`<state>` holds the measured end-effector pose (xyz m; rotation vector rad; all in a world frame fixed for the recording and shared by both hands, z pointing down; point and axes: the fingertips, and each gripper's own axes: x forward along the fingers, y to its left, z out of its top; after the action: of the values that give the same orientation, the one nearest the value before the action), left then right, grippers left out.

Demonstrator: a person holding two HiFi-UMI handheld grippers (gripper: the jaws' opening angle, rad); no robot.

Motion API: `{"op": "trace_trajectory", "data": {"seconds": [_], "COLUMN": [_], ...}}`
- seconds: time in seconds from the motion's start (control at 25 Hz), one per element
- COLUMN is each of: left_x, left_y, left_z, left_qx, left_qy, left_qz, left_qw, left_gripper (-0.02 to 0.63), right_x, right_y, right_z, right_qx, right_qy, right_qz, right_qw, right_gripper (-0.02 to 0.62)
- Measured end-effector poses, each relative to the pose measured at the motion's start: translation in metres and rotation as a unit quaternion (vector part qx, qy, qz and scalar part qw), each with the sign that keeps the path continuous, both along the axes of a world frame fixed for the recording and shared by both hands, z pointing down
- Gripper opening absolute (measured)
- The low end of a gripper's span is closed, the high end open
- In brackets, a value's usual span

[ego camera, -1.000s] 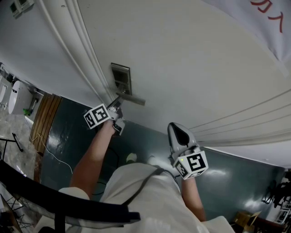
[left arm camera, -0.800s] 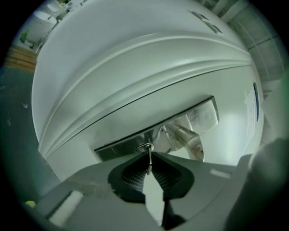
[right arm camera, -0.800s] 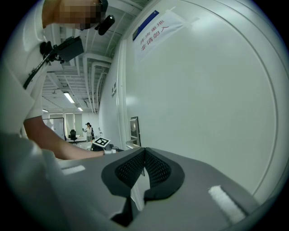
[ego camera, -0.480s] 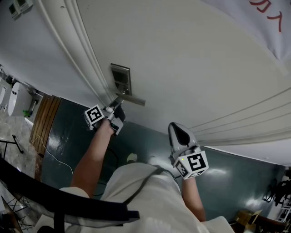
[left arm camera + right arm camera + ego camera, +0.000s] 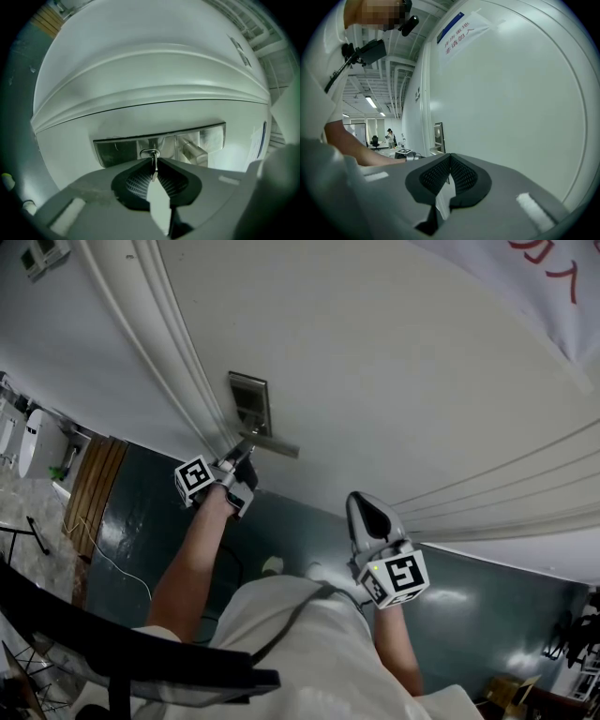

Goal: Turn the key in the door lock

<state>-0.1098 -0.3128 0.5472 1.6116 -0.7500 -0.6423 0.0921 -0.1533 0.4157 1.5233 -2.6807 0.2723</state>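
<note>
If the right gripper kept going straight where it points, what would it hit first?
Most likely the plain white door panel: the right gripper, shut and empty, faces it with nothing between, though depth is unclear.

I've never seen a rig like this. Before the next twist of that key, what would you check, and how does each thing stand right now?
1. Key seated in the lock: ok, it stands in the cylinder.
2. Left gripper gripping the key: ok, pads pinch it, though the jaws have just eased open a little.
3. Door handle out of the way: ok, it sits beside the key, apart from the jaws.
4. Right gripper clear: ok, shut, empty, held back from the lock.
5. How far the lock is turned: cannot tell.
</note>
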Motion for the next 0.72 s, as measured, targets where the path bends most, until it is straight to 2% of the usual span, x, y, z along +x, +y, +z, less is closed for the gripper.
{"op": "trace_trajectory", "data": {"seconds": [0.04,0.16,0.4,0.52,0.6,0.72], "left_x": [0.000,-0.004,-0.012,-0.017,-0.017,-0.013], "left_y": [0.000,-0.001,0.013,0.024,0.032,0.044], "left_z": [0.001,0.003,0.006,0.007,0.003,-0.011], "left_qx": [-0.004,-0.008,-0.008,0.002,0.016,0.048], "left_qy": [-0.004,-0.016,-0.060,-0.117,-0.165,-0.227], "left_qz": [-0.005,-0.012,-0.031,-0.038,-0.038,-0.038], "left_qw": [1.0000,0.9998,0.9977,0.9923,0.9855,0.9721], "left_gripper": [0.044,0.179,0.253,0.255,0.251,0.177], "right_x": [0.000,-0.001,0.004,0.007,0.009,0.009], "right_y": [0.000,0.000,0.005,0.007,0.007,0.008], "right_z": [0.000,-0.002,-0.003,-0.002,-0.002,-0.002], "right_qx": [0.001,0.003,0.007,0.007,0.008,0.008], "right_qy": [-0.001,-0.003,-0.009,-0.012,-0.013,-0.015], "right_qz": [-0.001,-0.007,-0.012,-0.014,-0.016,-0.020], "right_qw": [1.000,1.000,1.000,1.000,1.000,1.000], "right_gripper": [0.008,0.008,0.008,0.008,0.008,0.008]}}
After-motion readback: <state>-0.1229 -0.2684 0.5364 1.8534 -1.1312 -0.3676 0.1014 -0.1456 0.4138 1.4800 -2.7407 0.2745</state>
